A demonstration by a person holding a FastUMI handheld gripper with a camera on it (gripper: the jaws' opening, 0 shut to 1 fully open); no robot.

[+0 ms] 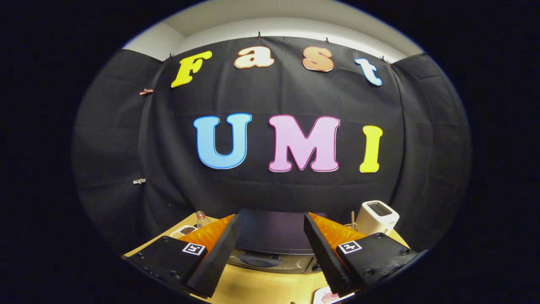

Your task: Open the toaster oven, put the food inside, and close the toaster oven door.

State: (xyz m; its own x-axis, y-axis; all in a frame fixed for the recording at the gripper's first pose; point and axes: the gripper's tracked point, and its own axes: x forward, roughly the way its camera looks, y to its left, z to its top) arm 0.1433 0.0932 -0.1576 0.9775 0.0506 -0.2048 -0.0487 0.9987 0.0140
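The toaster oven (270,236) is a dark box standing on the wooden table (257,287), just ahead of and between my fingers. I see its flat top and, lower down, part of its front with the door handle (257,260); the door looks shut. My gripper (274,270) is open, held above the table and pointing at the oven, with nothing between its fingers. A white plate (327,296) with something pink on it peeks out under the right finger; what the food is I cannot tell.
A white slot toaster (376,216) stands to the right of the oven, with a thin wooden stick (353,219) beside it. Left of the oven are a small clear bottle (202,218) and a white tray (184,231) holding dark bits. Black cloth walls the booth behind.
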